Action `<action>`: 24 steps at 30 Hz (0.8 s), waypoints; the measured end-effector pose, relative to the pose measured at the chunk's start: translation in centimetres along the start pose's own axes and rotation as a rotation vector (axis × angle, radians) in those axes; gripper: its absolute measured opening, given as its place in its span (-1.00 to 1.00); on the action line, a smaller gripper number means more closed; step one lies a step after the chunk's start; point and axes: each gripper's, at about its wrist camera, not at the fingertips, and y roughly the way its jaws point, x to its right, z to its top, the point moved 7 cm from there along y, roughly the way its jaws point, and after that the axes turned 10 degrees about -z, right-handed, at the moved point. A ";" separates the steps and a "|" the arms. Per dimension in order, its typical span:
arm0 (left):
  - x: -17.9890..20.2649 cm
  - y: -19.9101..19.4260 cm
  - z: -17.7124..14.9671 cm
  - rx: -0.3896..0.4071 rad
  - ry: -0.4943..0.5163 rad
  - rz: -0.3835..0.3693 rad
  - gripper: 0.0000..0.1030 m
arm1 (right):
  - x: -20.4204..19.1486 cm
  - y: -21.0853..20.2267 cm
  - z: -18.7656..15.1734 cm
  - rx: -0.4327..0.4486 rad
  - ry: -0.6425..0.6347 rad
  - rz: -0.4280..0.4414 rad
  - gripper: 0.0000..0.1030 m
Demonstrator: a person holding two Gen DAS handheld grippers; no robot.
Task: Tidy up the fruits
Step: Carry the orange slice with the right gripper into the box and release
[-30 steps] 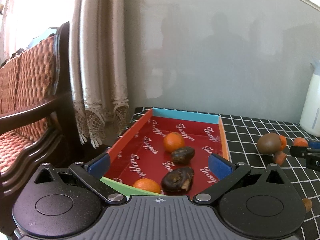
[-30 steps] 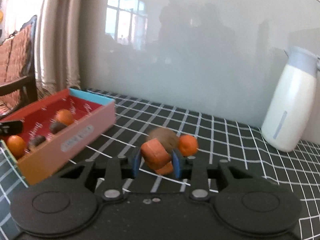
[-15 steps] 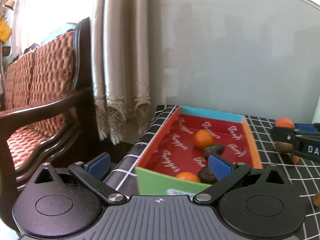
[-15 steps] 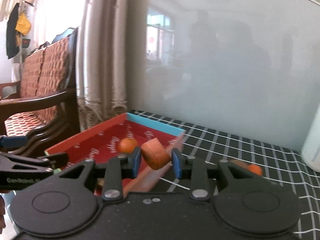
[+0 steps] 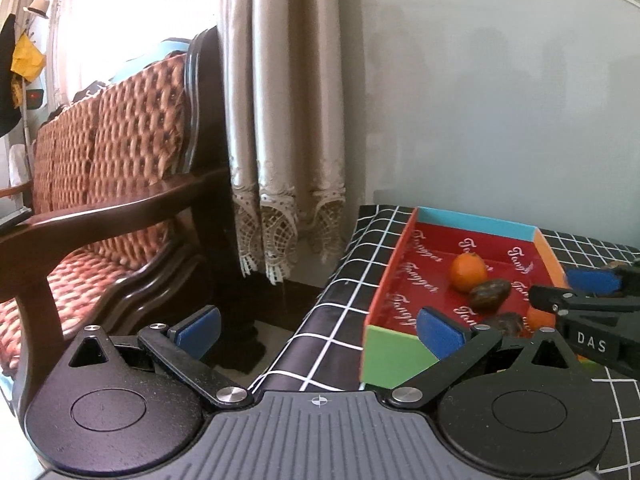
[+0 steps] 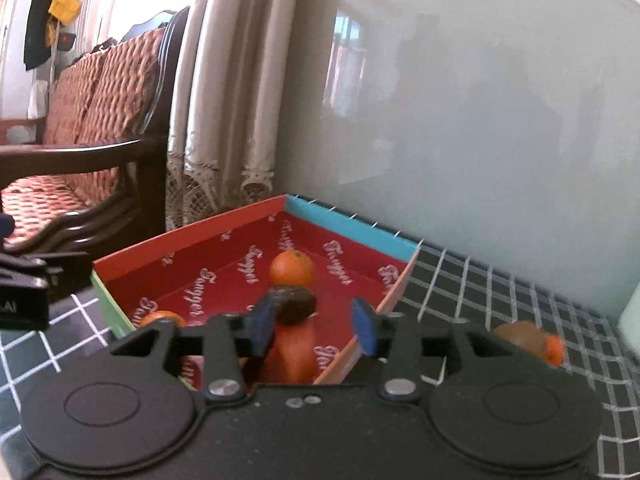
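Released orange chunk (image 6: 294, 354) blurred, right tongs (image 6: 316, 330) parted

An orange piece of fruit (image 6: 294, 354) inside the red box (image 6: 200, 240) is smeared by motion blur, and its lower part is hidden behind the right gripper (image 6: 316, 326). In the left wrist view, that gripper (image 5: 592, 300) covers part of an orange (image 5: 538, 316) and a dark fruit (image 5: 506, 323). A brown fruit (image 6: 520, 336) on the worktop (image 6: 500, 292) is blurred. A pale container (image 6: 630, 320) is cut off by the right edge.
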 end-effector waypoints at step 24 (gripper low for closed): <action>5.6 -0.7 0.8 0.023 0.025 -0.084 1.00 | 18.0 -3.2 -2.0 0.034 0.396 -0.226 0.08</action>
